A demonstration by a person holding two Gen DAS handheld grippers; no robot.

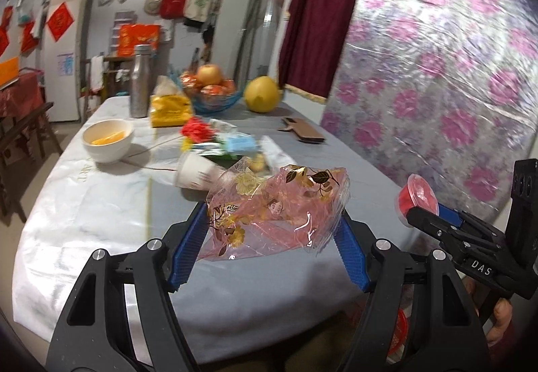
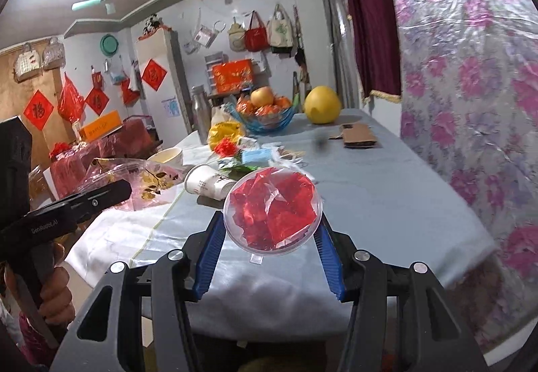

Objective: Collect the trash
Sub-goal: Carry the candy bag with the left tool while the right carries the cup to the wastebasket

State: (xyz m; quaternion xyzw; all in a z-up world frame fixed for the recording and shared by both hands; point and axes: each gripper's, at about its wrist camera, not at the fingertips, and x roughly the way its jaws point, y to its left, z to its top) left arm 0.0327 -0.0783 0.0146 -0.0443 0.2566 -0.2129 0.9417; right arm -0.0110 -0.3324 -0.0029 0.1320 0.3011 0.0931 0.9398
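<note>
- Two black grippers with blue ribbed pads fill the near edge of both views, each held over the front of a counter [image 1: 101, 203] covered in pale blue and white cloth
- Left gripper [image 1: 272, 230]: its fingers [image 1: 188, 247] stand about half open and press on either side of a crumpled pink cellophane wrapper [image 1: 275, 203] printed with gold leaves, held clear above the cloth
- Right gripper [image 2: 269, 230]: its fingers [image 2: 208, 254] stand about half open and clamp a round clear plastic container [image 2: 272, 209] stuffed with red wrappers, tilted so its flat face looks toward the camera, also held above the cloth
- In the left wrist view the right gripper shows at the right edge with the red-filled container at its tip; a hand [image 2: 57, 291] grips the left tool's handle in the right wrist view
- Just beyond the held items a white paper cup [image 1: 198, 175] lies on its side on the counter
- Behind the cup sits a small heap of litter: a red artificial flower [image 1: 195, 133], a light blue face mask [image 1: 240, 143] and clear plastic scraps
- To the left of the heap stands a white bowl [image 1: 107, 140] with something yellow inside
- Further back are a yellow packet [image 1: 169, 109], a steel bottle [image 1: 141, 79], a blue glass fruit bowl [image 1: 215, 93] with an apple and oranges, a large yellow pomelo [image 1: 262, 94] and flat brown cardboard [image 1: 302, 131]
- Beyond the counter hang tote bags on a grey wall, with a dark red curtain [image 1: 319, 19] and a floral plastic-wrapped mattress [image 1: 454, 52] at the right
</note>
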